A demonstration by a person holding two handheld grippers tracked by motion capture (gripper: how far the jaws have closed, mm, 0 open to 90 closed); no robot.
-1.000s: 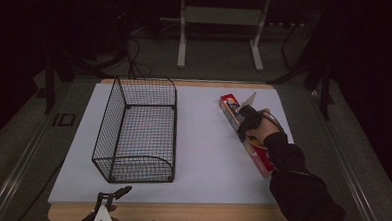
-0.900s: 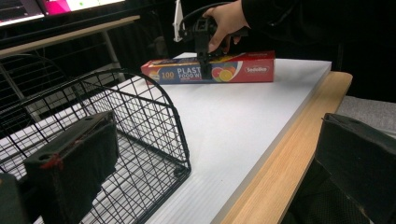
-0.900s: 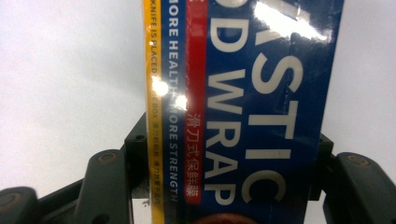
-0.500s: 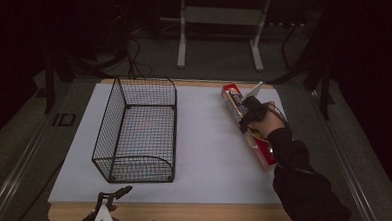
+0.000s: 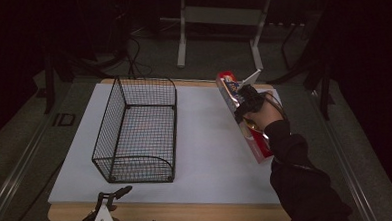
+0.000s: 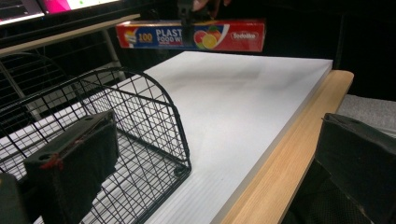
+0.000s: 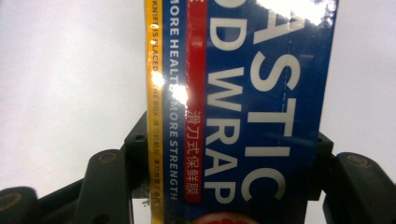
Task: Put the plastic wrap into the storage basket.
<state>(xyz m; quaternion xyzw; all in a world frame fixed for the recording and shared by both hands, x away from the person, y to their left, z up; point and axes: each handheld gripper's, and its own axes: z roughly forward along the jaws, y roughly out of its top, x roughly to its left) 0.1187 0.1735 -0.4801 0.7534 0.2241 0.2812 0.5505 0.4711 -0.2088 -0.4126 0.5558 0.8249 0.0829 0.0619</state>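
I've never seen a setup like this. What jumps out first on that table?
The red and blue plastic wrap box catches the eye at the right side of the white board, with the right gripper closed around its middle. Left of it stands an empty black wire basket. The left gripper waits open at the table's near edge.

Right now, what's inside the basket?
The basket holds nothing: through its wires I see just the white board. The plastic wrap box is off to the side, in the right gripper.
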